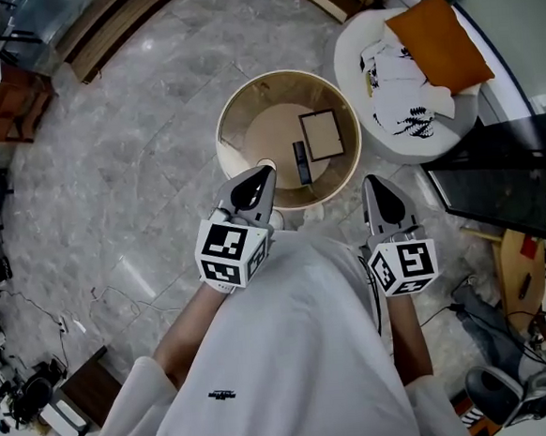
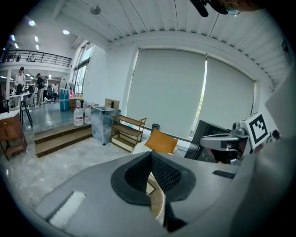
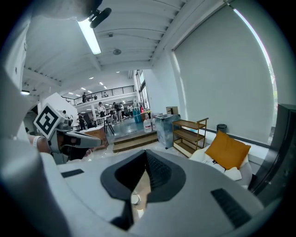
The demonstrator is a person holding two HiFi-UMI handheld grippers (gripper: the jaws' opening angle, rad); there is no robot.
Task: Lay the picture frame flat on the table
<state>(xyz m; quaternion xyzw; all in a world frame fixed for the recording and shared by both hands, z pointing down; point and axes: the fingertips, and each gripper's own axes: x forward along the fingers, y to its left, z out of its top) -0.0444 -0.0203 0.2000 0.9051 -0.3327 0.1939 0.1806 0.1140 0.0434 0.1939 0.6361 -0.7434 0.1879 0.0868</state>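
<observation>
A round wooden table (image 1: pixel 237 121) stood on grey marbled floor (image 1: pixel 136 148), the picture frame (image 1: pixel 322 134) lying flat on its top ahead of both grippers, a slim dark object (image 1: pixel 301 161) just beside it. The left gripper (image 1: pixel 263 173) hung over the near rim and the right gripper (image 1: pixel 375 184) just outside it, each with jaws together on nothing. Beyond the right gripper a white seat (image 1: pixel 355 65) with an orange cushion (image 1: pixel 438 44) stood near the table; floor lay open left of the left gripper.
</observation>
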